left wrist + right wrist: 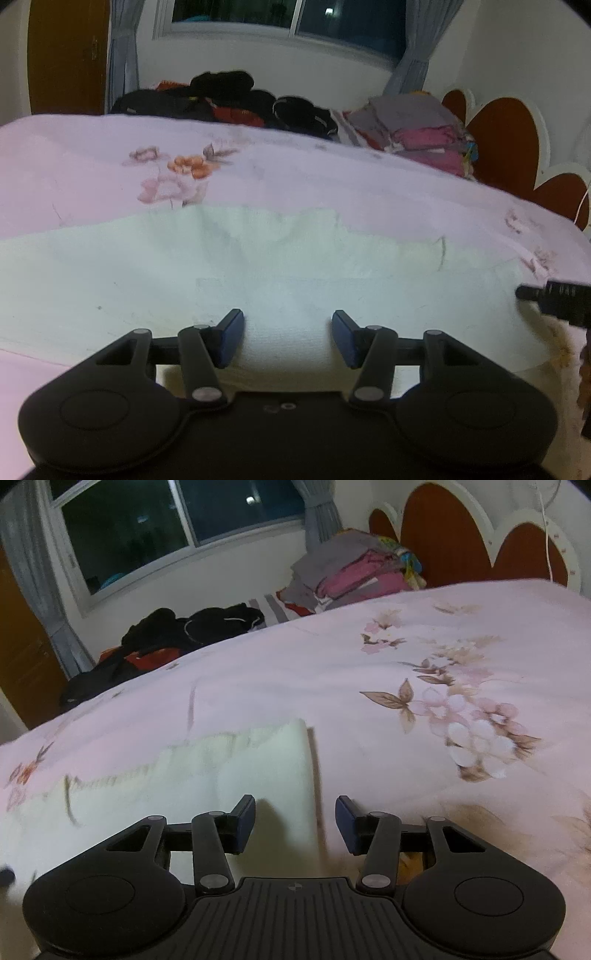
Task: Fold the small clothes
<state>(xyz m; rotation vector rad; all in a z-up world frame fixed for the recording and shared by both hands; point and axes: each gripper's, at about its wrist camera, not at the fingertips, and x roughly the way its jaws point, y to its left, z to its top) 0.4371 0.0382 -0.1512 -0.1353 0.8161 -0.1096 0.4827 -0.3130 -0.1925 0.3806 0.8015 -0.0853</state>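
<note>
folding looks barely begun: pale cream terry-cloth garment (258,266) lies spread flat on pink floral bedsheet (295,672), left gripper (288,338) and right gripper (295,821) both spread wide, holding nothing.

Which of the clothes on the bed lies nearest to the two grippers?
The pale white cloth, spread flat just ahead of both open grippers. The black clothes pile and the folded grey and pink stack lie at the bed's far edge.
</note>
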